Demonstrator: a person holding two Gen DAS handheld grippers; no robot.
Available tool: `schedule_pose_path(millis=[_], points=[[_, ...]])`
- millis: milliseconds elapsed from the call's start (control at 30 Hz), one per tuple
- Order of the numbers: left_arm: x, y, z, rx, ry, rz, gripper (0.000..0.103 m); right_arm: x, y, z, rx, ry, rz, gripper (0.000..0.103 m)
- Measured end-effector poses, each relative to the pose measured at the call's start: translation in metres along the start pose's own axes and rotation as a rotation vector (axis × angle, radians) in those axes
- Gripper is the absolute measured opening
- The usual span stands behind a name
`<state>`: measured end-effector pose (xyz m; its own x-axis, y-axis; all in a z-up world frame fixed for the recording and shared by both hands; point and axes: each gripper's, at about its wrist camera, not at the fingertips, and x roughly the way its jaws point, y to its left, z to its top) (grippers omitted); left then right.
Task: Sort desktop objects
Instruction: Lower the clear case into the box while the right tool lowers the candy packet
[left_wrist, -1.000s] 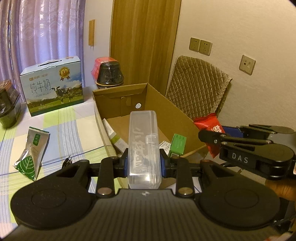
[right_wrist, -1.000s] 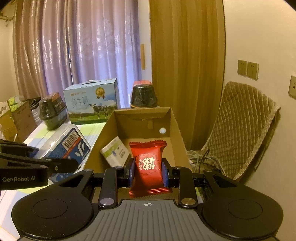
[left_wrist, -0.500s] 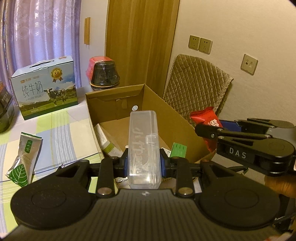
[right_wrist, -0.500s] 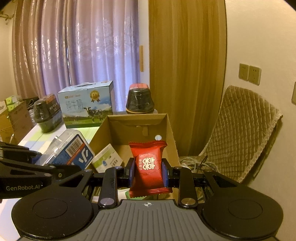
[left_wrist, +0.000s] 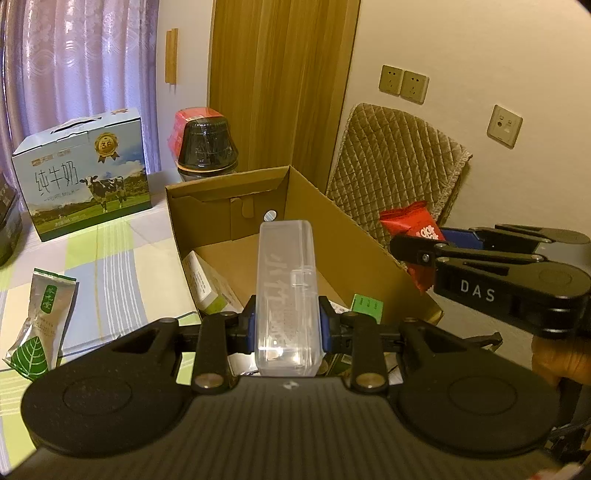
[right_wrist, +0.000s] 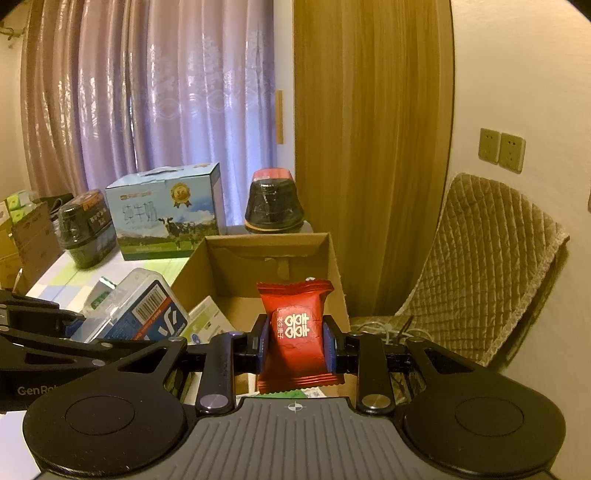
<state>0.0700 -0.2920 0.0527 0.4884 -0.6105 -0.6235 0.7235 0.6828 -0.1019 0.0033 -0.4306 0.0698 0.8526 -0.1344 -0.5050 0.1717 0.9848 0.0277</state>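
My left gripper (left_wrist: 286, 326) is shut on a clear plastic case (left_wrist: 286, 291), held above the near end of an open cardboard box (left_wrist: 373, 243). In the right wrist view the same clear plastic case (right_wrist: 136, 310) shows a barcode label at the left. My right gripper (right_wrist: 298, 345) is shut on a red candy packet (right_wrist: 297, 328), over the box (right_wrist: 338, 266) near its right wall. From the left wrist view, the red candy packet (left_wrist: 413, 229) hangs just outside the box's right rim. Inside the box lie a white and green carton (left_wrist: 208, 284) and a green packet (left_wrist: 365, 306).
On the checked tablecloth (left_wrist: 110, 266) lies a green leaf sachet (left_wrist: 40, 328). A milk carton box (left_wrist: 81, 177) and a dark lidded jar (left_wrist: 205, 146) stand behind the cardboard box. A quilted chair (left_wrist: 395, 162) stands to the right by the wall. Another dark jar (right_wrist: 83, 227) stands far left.
Both grippers rose and drew back slightly from the box, still holding their items; the box now looks lower and farther in both views.
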Motion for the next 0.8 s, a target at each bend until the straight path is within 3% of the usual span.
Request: schedule_pose_path(millis=[800], points=[[0.034,0.01,0.011,-0.005,0.026,-0.008,0.026,0.027,-0.008,0.005,-0.005,0.013,-0.002,0.026]])
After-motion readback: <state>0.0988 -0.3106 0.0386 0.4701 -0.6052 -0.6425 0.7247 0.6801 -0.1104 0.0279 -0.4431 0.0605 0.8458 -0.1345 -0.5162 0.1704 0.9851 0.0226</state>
